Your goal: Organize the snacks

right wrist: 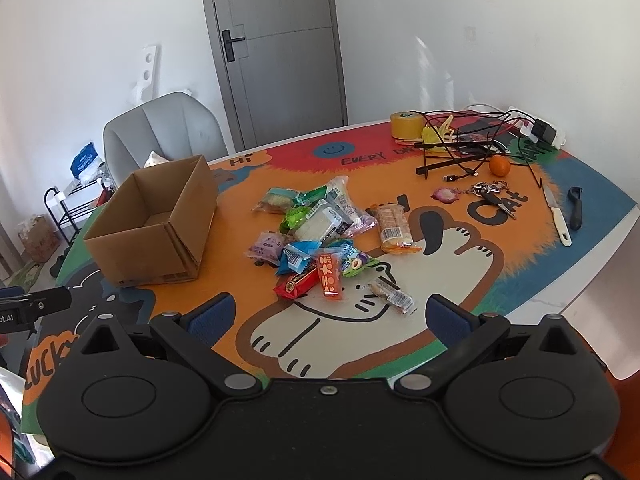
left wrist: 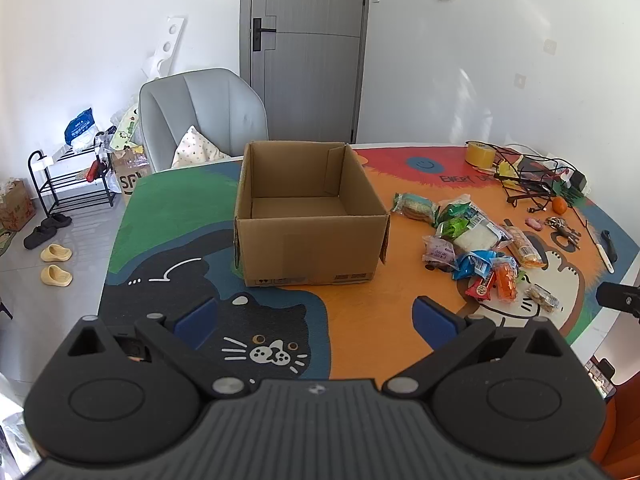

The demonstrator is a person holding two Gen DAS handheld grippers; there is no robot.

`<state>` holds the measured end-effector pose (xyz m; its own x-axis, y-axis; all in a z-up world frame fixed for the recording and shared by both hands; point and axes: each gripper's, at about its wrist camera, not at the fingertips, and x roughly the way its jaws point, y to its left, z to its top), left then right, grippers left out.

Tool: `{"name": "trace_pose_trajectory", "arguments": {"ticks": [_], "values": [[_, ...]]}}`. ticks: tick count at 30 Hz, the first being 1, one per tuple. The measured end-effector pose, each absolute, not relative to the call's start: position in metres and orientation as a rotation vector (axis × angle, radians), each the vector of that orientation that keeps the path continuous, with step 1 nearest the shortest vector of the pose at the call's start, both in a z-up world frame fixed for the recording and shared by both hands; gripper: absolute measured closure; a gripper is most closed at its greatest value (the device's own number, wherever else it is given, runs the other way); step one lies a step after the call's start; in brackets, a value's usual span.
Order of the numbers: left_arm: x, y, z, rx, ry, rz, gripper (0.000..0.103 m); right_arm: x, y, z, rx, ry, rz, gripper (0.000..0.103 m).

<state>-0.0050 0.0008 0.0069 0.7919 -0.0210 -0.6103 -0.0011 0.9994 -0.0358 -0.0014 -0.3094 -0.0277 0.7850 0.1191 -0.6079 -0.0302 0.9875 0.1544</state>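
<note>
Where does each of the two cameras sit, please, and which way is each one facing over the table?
Left wrist: on the open left gripper, facing the empty brown cardboard box straight ahead; its blue-padded fingers show, and the other gripper's tip at the right edge.
Right wrist: on the open right gripper, facing the pile of wrapped snacks; box to the left.
Shared: box, snacks, round orange fruit, yellow tape roll, grey door.
</note>
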Motion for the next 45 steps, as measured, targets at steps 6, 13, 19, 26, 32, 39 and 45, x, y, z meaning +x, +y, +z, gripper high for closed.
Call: {"name": "trace_pose_trajectory", "arguments": {"ticks": [6, 13, 19, 26, 32, 39, 45], "values": [[-0.005, 0.001, 0.007, -0.031, 0.658, -0.004, 0.0, -0.002, -0.309, -0.027, 0.136, 0.661, 0.077, 0.0], [-0.005, 0.004, 0.008, -0.036, 0.658, -0.003, 0.0, -0.002, -0.31, -0.027, 0.145, 0.665, 0.082, 0.0], [-0.005, 0.005, 0.009, -0.033, 0.657, -0.003, 0.0, -0.002, -0.308, -0.028, 0.139, 0.668, 0.083, 0.0], [-0.004, 0.005, 0.007, -0.031, 0.658, 0.002, 0.0, 0.0, -0.306, -0.031, 0.134, 0.679, 0.086, 0.0], [-0.001, 0.005, 0.003, -0.031, 0.664, -0.002, 0.0, 0.001, -0.307, -0.034, 0.134, 0.683, 0.085, 0.0], [0.006, -0.005, -0.008, -0.042, 0.674, -0.032, 0.0, 0.011, -0.304, -0.042, 0.092, 0.685, 0.079, 0.0], [0.016, -0.015, -0.017, -0.027, 0.682, -0.035, 0.0, 0.021, -0.304, -0.053, 0.074, 0.711, 0.075, 0.0]]}}
